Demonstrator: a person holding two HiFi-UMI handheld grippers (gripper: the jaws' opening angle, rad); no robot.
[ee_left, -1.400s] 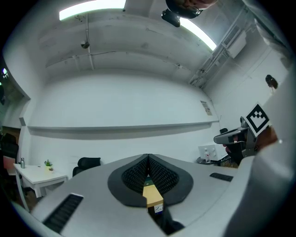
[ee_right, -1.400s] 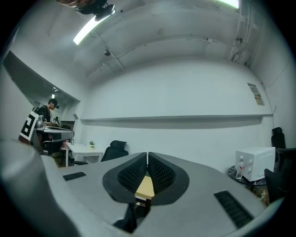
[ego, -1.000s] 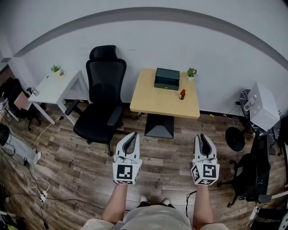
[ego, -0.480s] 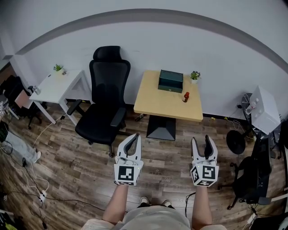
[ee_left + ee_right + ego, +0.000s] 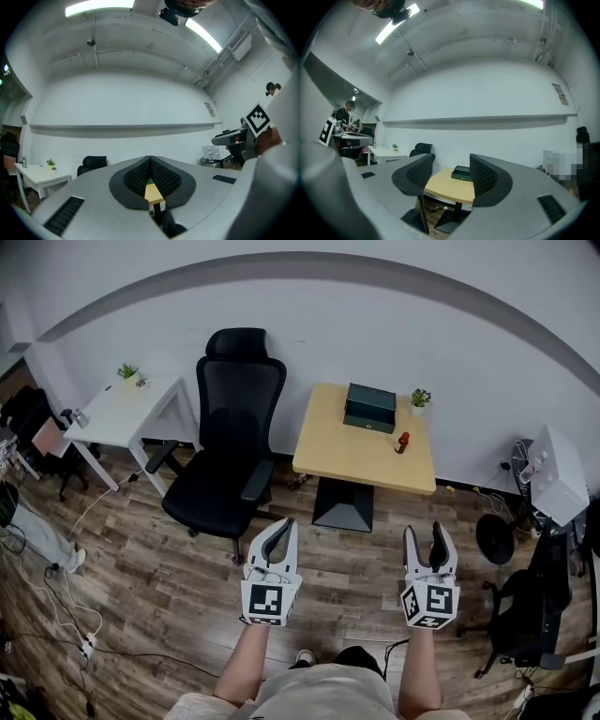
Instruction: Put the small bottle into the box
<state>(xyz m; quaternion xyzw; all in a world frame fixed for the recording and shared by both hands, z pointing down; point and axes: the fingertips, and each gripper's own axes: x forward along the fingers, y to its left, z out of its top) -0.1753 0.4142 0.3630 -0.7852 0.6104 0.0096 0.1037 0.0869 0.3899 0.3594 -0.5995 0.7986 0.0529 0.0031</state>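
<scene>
A small red bottle stands near the right edge of the wooden table, just in front of a dark green box with its lid down. Both grippers hover over the floor, well short of the table. My left gripper is shut with nothing in it, its pads meeting. My right gripper is open and empty; its jaws have just been opening. Between them the right gripper view frames the box and the table. The bottle does not show there.
A black office chair stands left of the table, with a white desk further left. A small potted plant sits by the box. At the right are a white cabinet, a fan and a dark chair. Cables lie at the left.
The right jaws have gone from nearly shut to wide open. Both grippers have moved forward toward the table, and the table and chair now sit further right in the head view.
</scene>
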